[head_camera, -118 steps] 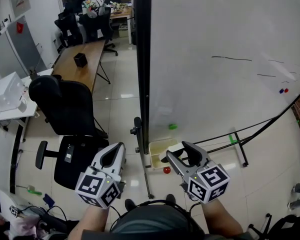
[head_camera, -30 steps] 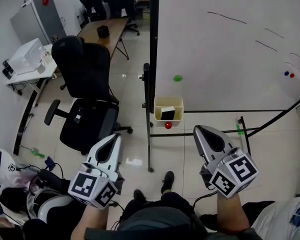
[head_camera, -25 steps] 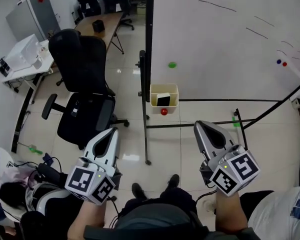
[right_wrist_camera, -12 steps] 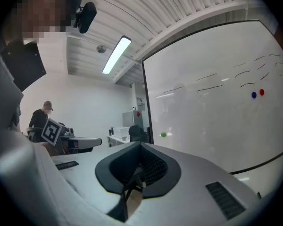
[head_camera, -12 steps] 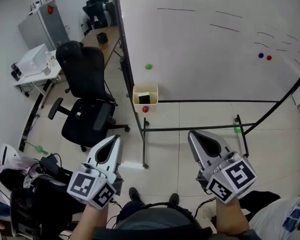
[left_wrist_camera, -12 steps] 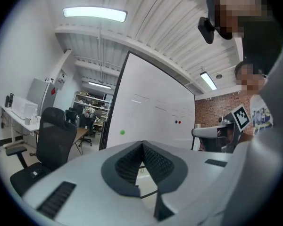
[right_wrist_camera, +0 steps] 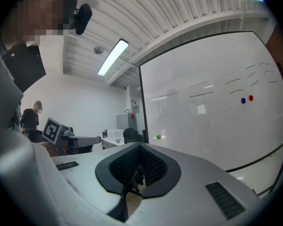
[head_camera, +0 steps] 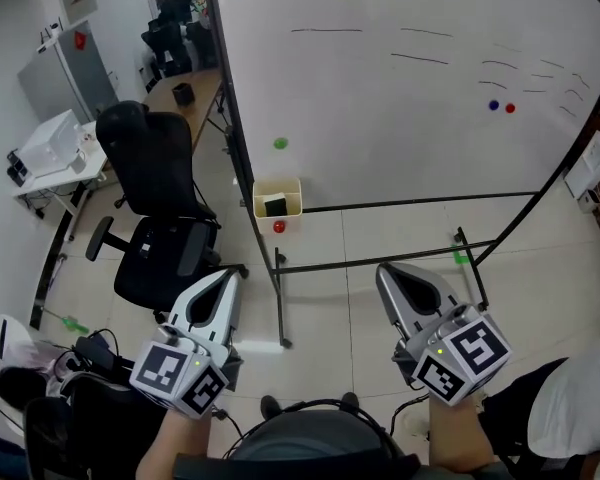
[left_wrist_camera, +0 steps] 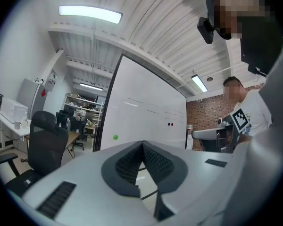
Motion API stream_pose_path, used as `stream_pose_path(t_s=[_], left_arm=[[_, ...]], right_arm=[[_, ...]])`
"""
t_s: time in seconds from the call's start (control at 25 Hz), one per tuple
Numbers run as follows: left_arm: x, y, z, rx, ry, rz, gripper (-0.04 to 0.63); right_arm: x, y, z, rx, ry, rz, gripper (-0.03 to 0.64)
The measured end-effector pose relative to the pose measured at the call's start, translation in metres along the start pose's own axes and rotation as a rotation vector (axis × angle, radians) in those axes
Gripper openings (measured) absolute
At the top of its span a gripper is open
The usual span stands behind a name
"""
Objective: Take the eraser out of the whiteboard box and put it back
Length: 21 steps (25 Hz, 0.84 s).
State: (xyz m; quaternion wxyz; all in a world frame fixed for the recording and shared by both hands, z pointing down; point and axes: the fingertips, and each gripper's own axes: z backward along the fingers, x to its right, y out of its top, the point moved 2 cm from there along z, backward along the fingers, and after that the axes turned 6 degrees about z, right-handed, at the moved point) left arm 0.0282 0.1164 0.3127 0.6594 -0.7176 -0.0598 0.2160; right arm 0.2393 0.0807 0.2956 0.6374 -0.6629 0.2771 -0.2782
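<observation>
Both my grippers are empty right now. The left gripper (head_camera: 223,276) has its jaws pressed together at the tips with nothing between them, and the right gripper (head_camera: 388,270) is closed the same way, nothing pinched in there either. I'm holding both out in front of me at about the same height, roughly level, marker cubes toward me, well apart from each other.

Past them is the shiny tile floor (head_camera: 370,228) and the black frame (head_camera: 380,258) of the whiteboard stand. The eraser (head_camera: 274,206) sits inside the whiteboard box (head_camera: 294,204), a small cream box stuck on the lower left corner of the whiteboard (head_camera: 410,98). It shows up as a dark block in there, well away from both grippers. A red magnet (head_camera: 278,227) sits just under the box and a green magnet (head_camera: 280,143) is above it on the board. Way over on the right there's a blue magnet (head_camera: 494,105) right beside another red one, plus some thin marker lines. Off to the left of the board is a black office chair (head_camera: 155,198).
</observation>
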Motion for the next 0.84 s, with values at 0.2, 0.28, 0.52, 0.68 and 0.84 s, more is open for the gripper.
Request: stream_pose_path(t_s=[0.2, 0.28, 0.52, 0.68, 0.84], left_arm=[[0.000, 0.004, 0.003, 0.005, -0.020, -0.003, 0.032], [-0.001, 0.005, 0.002, 0.008, -0.018, 0.001, 0.032], [0.005, 0.004, 0.004, 0.007, -0.022, 0.002, 0.032], [0.007, 0.002, 0.005, 0.007, -0.022, 0.004, 0.032], [0.008, 0.002, 0.006, 0.006, -0.022, 0.011, 0.032]], right_arm=[[-0.005, 0.002, 0.000, 0.000, -0.014, 0.009, 0.021], [-0.005, 0.003, 0.001, 0.003, -0.016, 0.013, 0.021], [-0.004, 0.002, 0.005, 0.005, -0.023, 0.014, 0.021], [-0.002, 0.002, 0.008, 0.008, -0.032, 0.014, 0.021], [-0.002, 0.002, 0.011, 0.006, -0.038, 0.015, 0.021]])
